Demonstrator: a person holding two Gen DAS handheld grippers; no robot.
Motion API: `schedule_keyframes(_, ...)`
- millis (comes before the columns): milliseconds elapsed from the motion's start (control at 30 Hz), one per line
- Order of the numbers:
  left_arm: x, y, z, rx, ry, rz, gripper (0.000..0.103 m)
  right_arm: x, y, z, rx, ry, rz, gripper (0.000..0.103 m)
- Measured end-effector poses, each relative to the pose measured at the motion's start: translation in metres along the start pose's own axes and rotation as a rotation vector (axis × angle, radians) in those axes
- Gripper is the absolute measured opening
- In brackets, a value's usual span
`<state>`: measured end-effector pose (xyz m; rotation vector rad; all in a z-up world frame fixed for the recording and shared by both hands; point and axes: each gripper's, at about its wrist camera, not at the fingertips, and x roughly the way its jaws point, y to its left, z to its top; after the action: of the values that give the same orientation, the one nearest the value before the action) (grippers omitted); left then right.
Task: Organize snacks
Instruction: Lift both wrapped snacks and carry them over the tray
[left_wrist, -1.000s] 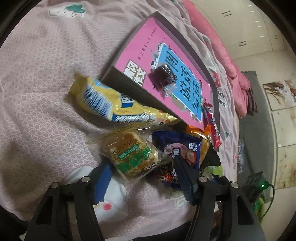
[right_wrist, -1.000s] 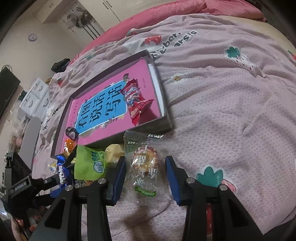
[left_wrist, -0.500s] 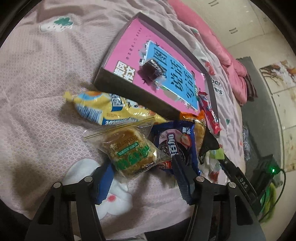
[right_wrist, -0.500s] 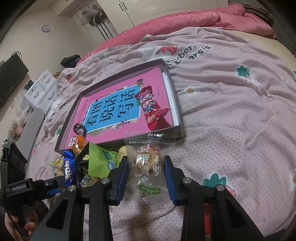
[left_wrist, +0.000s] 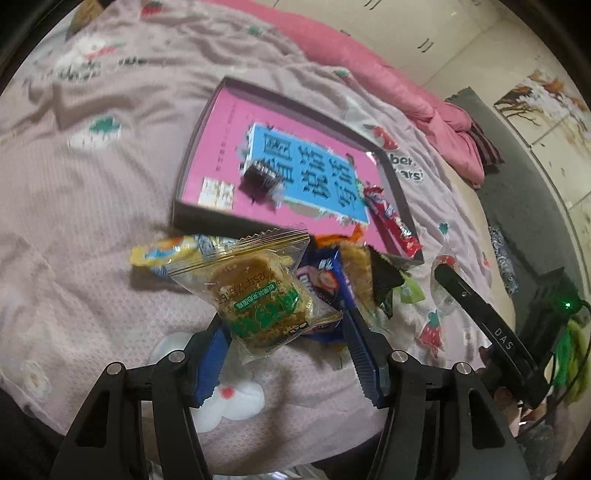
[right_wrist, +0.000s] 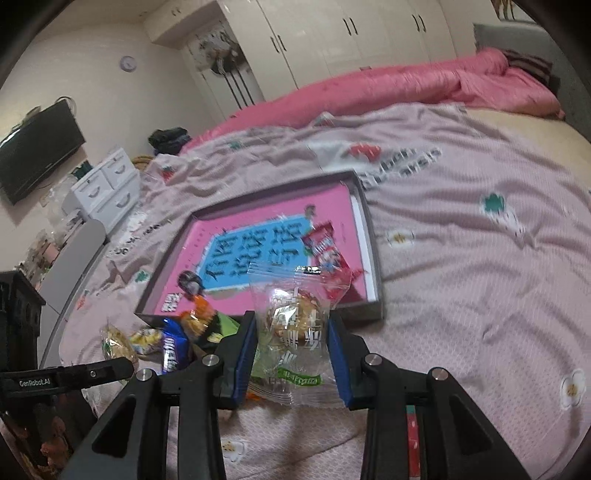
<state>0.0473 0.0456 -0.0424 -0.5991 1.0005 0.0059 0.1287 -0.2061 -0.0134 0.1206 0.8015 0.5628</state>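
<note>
Both packs now lifted off bed. Left gripper (left_wrist: 284, 343) jaws clamp cake pack (left_wrist: 258, 291); right gripper (right_wrist: 291, 354) jaws clamp cookie pack (right_wrist: 291, 325). Both hang short of tray (right_wrist: 373, 254); drop-off next, likely.

Left gripper (left_wrist: 284, 332) clamps clear-wrapped cake (left_wrist: 258, 295) above bedspread (left_wrist: 92, 221).

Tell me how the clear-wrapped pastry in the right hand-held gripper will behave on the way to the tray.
The clear-wrapped pastry probably weighs little: the right hand-held gripper carries it by the wrapper sides. The crinkly film looks slick and floppy, so it may slip or sag. The flaky round inside seems crumbly; a harder squeeze could crush it before it reaches the tray.
</note>
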Motion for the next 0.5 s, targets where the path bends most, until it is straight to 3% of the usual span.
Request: schedule_keyframes(500, -0.018, -0.010, 0.017, 0.067, -0.096, 0.045, 0.063, -0.014, 0.005, 0.009, -0.009, -0.076, 0.030, 0.037)
